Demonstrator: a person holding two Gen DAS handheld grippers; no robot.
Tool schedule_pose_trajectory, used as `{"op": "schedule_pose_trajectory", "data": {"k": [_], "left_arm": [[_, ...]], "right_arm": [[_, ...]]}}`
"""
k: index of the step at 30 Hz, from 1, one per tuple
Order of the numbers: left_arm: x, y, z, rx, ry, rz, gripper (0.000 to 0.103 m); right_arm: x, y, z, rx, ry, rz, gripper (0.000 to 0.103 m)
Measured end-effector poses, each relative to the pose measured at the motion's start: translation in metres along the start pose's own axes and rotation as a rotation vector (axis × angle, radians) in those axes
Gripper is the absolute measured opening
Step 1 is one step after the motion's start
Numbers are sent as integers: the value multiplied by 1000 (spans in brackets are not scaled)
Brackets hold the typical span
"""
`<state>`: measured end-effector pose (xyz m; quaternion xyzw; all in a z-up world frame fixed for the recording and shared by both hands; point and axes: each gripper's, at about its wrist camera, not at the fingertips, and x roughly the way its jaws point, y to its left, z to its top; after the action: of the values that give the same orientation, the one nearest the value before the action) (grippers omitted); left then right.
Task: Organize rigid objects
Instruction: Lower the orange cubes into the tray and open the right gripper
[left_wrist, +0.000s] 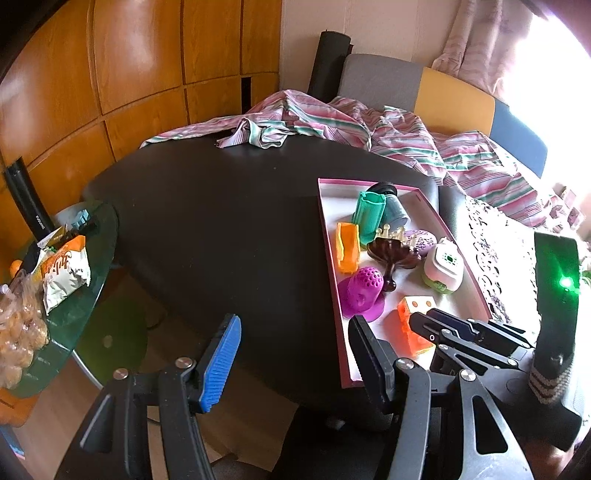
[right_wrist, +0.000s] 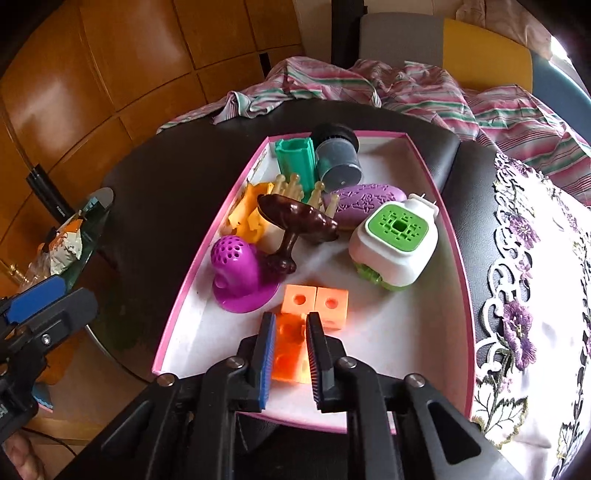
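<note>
Firstly, in the left wrist view we found the left claw (left_wrist: 291, 358) spread and empty above the dark tabletop (left_wrist: 221, 229), beside the pink-rimmed tray (left_wrist: 325, 229). That tray held the magenta perforated cap (left_wrist: 360, 293), brown stemmed dish (left_wrist: 393, 254) and green-topped white device (left_wrist: 443, 267).

Next, in the right wrist view we saw the right claw (right_wrist: 290, 347) pinching the orange block piece (right_wrist: 291, 350) in the tray (right_wrist: 207, 251). We judged that lifting could drag the adjoining orange cubes (right_wrist: 316, 301) or nudge the cap (right_wrist: 240, 277).
</note>
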<state>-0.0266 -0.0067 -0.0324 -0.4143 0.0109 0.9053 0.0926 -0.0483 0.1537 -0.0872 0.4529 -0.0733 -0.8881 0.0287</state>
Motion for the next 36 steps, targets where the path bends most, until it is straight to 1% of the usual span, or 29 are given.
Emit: {"op": "schedule_pose_trajectory", "data": {"k": [3, 13, 23, 30, 36], "left_arm": [[-2, -1, -1, 2, -2, -3, 61], [-6, -5, -5, 8, -2, -14, 61], [-11, -13, -6, 39, -19, -22, 61], [-12, -25, -6, 70, -19, -47, 61], [-14, -41, -5, 109, -24, -80, 61]], "right_arm": [[-7, 4, -1, -19, -20, -10, 23], [-21, 4, -6, -12, -50, -50, 23], [-36, -2, -9, -8, -90, -98, 23], [-48, -16, -12, 14, -103, -149, 23], [-59, -38, -17, 61, -110, -185, 23]]}}
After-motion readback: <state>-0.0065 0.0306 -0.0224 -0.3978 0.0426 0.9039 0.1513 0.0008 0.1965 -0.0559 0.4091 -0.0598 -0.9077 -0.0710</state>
